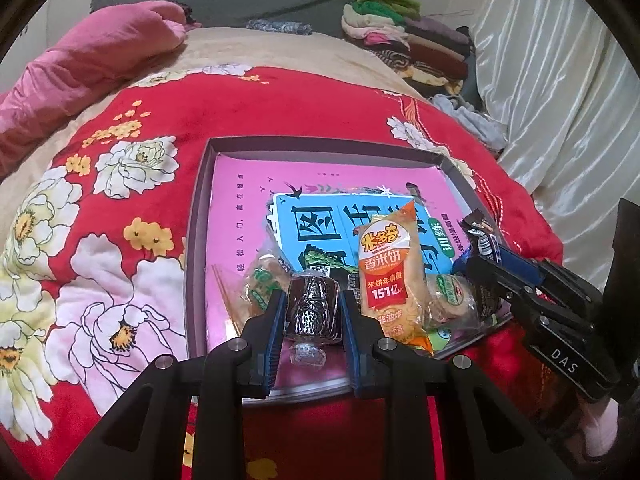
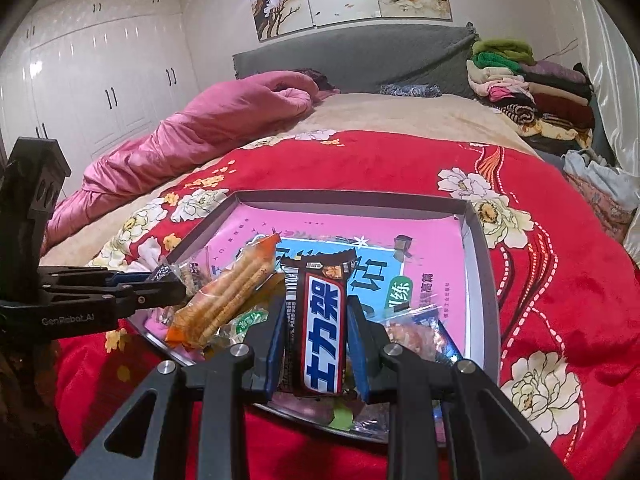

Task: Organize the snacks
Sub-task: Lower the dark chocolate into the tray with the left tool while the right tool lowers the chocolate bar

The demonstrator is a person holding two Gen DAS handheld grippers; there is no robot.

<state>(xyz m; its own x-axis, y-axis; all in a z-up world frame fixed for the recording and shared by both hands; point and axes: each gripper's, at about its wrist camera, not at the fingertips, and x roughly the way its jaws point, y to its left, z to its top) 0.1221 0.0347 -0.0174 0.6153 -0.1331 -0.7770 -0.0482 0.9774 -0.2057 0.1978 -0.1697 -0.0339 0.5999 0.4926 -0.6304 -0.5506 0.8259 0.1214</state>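
Near the front edge of the shallow grey box [image 1: 196, 240] lay a loose heap of wrapped snacks: one tall orange rice-cracker pack [image 1: 390, 276] and at least two round clear-wrapped cracker packs [image 1: 262, 286]. Two grippers worked over it. One dark, ridged, clear-wrapped cake [image 1: 314, 306] sat pinched between the left gripper's [image 1: 314, 312] blue pads. One brown chocolate bar [image 2: 318, 320], with a blue-and-white label edged in red, stood clamped lengthwise in the right gripper [image 2: 318, 332], just above the box's front edge. One pink book [image 2: 432, 232] lined the box bottom. Underneath spread a red floral blanket [image 2: 560, 280] on a bed, with folded clothes [image 2: 532, 88] stacked by the headboard, white wardrobes [image 2: 100, 88] beyond.
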